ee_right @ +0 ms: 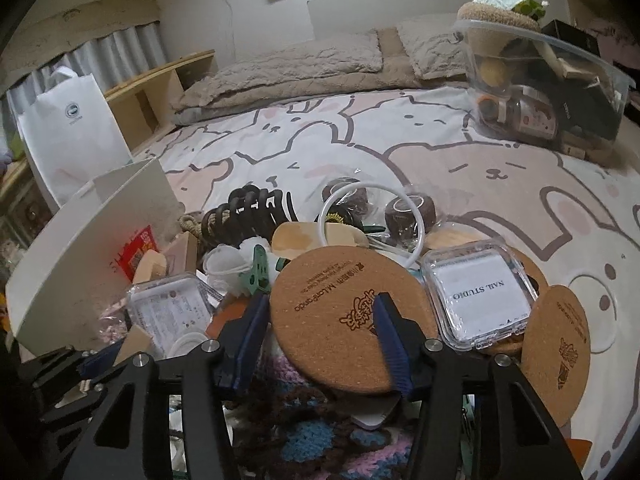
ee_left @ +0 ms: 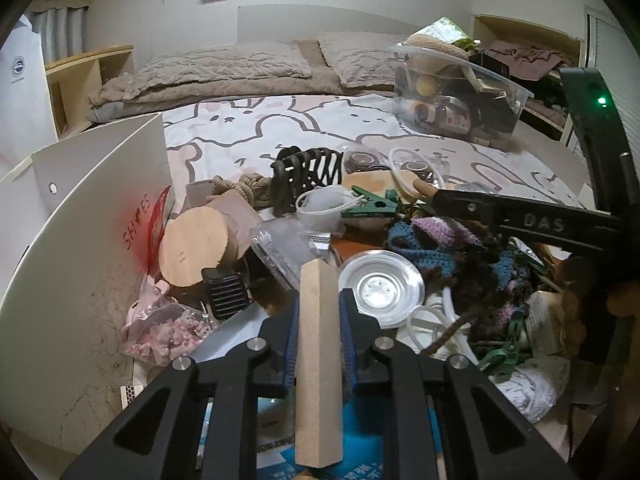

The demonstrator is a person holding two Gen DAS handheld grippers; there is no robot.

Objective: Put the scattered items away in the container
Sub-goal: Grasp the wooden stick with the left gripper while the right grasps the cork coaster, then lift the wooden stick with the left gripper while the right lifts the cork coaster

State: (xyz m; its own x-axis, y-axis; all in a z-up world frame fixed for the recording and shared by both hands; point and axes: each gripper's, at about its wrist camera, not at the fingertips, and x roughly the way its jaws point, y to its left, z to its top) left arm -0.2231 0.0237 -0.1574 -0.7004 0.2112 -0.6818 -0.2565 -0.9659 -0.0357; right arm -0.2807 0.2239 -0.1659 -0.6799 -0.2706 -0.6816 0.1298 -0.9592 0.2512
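Scattered items point(ee_left: 280, 216) are piled on bed | pale wooden block point(ee_left: 318, 344) is clamped in left tongs point(ee_left: 319, 308) | round cork coaster point(ee_right: 344, 316) is straddled by half-parted right tongs point(ee_right: 320, 320), grip unclear

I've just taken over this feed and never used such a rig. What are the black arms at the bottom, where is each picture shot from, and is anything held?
Each picture comes from a camera on a hand-held gripper, looking along its two black fingers. In the left wrist view, the left gripper is shut on a wooden block. In the right wrist view, the right gripper straddles a cork coaster; I cannot tell whether both pads press it. They work over a pile on a bed: a hair claw, a clear case, crochet. The clear container, already partly filled, stands farther back.
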